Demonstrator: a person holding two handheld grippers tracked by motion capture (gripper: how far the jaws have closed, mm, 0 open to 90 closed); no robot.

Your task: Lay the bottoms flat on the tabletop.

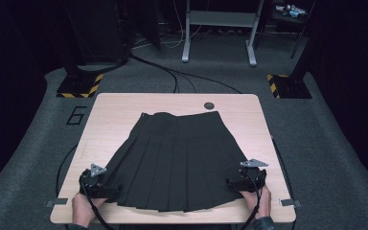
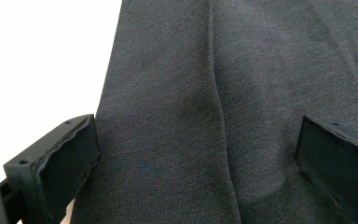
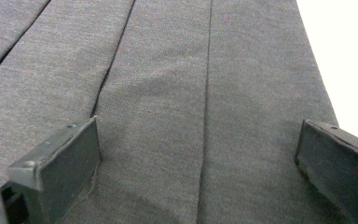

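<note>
This looks like a lab or recording studio set up for capture work, not a home. A light wooden desk stands alone on grey carpet marked with a taped number six. Dark surroundings close in on all sides. Stand bases edged with yellow-and-black hazard tape sit at the far corners, black cables run across the floor, and a grey metal frame stands at the back.

A black pleated skirt lies spread flat on the worktop, waistband toward the far edge, hem fanned wide along the near edge, pleats running lengthwise.
</note>
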